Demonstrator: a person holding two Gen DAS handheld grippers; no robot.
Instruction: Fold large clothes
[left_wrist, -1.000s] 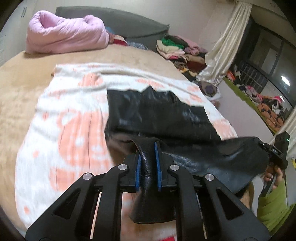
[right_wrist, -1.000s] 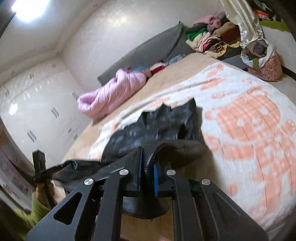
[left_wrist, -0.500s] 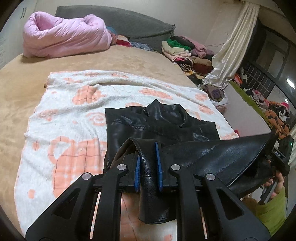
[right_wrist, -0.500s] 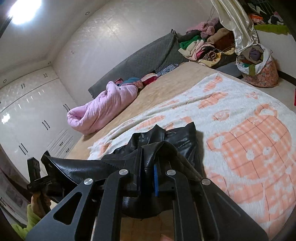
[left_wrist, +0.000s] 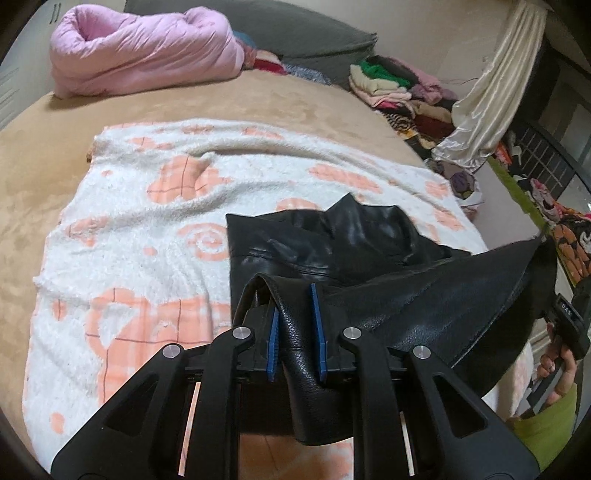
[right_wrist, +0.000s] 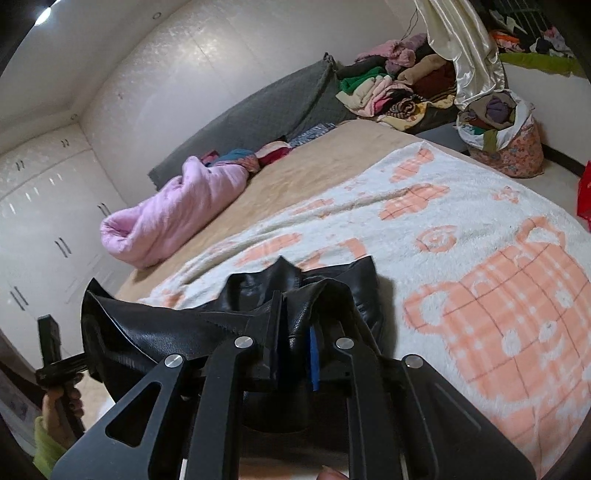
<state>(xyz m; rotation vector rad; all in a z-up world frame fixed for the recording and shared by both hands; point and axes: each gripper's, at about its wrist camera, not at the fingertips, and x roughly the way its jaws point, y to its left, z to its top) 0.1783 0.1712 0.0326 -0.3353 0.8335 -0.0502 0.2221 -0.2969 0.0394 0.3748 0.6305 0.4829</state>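
Observation:
A black leather jacket (left_wrist: 332, 247) lies on a white and peach blanket (left_wrist: 147, 206) on the bed, its near hem lifted. My left gripper (left_wrist: 295, 321) is shut on one corner of that hem. My right gripper (right_wrist: 295, 332) is shut on the other corner of the jacket (right_wrist: 332, 288). The hem stretches taut between them, raised above the lower part of the jacket. In the left wrist view the right gripper (left_wrist: 565, 317) shows at the right edge in a hand. In the right wrist view the left gripper (right_wrist: 51, 354) shows at the lower left.
A rolled pink duvet (left_wrist: 144, 55) and a grey headboard cushion (left_wrist: 295, 33) lie at the far end of the tan bed (left_wrist: 44, 155). Piled clothes (left_wrist: 402, 88), a curtain (left_wrist: 491, 96) and a full bag (right_wrist: 502, 136) stand beside the bed on the right.
Both grippers have carried the lifted hem forward over the jacket toward its collar. The jacket's visible flat part has shortened and bunched. Both grips have held.

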